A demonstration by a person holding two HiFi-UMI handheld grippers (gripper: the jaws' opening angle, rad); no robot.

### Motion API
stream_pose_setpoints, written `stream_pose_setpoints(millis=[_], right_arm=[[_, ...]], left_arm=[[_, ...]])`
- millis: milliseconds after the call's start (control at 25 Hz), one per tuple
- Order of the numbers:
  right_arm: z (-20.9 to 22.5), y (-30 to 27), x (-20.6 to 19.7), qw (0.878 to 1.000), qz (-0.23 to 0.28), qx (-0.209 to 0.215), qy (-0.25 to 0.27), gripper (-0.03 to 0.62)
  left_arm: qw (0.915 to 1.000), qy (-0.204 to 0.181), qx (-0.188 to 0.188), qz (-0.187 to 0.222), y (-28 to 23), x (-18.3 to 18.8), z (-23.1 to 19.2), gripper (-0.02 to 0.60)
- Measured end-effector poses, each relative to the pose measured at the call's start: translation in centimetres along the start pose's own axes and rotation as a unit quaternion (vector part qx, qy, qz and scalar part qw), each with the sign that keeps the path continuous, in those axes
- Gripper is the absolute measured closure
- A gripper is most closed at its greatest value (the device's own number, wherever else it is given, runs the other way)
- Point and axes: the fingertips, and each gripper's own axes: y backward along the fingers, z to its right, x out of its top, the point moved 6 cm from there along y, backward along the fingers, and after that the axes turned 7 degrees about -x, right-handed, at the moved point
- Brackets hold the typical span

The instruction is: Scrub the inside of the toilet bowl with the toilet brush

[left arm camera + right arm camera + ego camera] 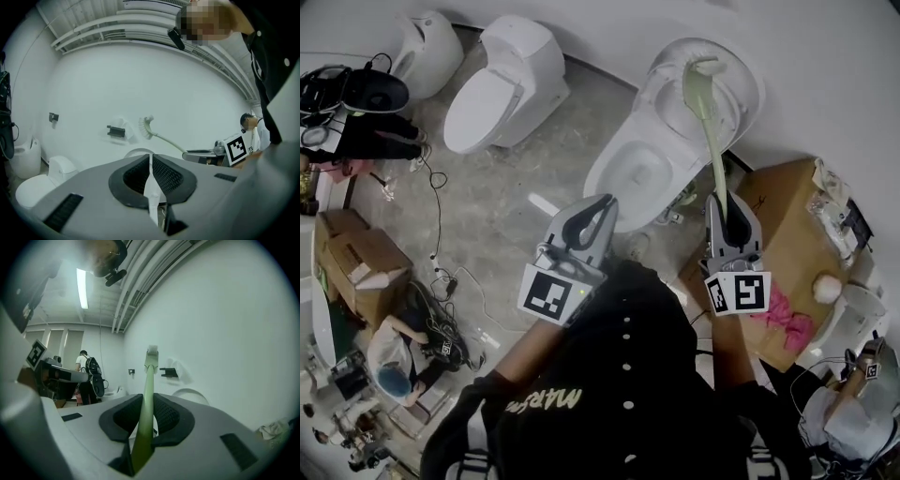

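Gripping the toilet brush (710, 112) near its handle end with the right gripper (722, 208); we judge it light, slim, slightly bendy, slick; left gripper (598, 208) closed on nothing.

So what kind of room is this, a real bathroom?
Probably a workshop or test room, not a home bathroom. Several toilets stand side by side on a bare concrete floor, with cardboard boxes lying around.
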Motion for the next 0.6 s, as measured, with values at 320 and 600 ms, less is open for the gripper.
stream_pose_setpoints(millis=[320, 600], right_arm=[[-0.5, -3.9, -7.2, 0.996, -0.092, -0.007, 0.007, 0.508], [-0.4, -6.3, -15.1, 0.985, -0.17, -0.037, -0.018, 0.508]], left_arm=[[0.9984, 0.032, -0.025, -0.039, -1.8, -4.1, -2.4, 0.54], [0.9962, 0.048, -0.027, -0.067, -2.4, -8.2, -4.4, 0.54]])
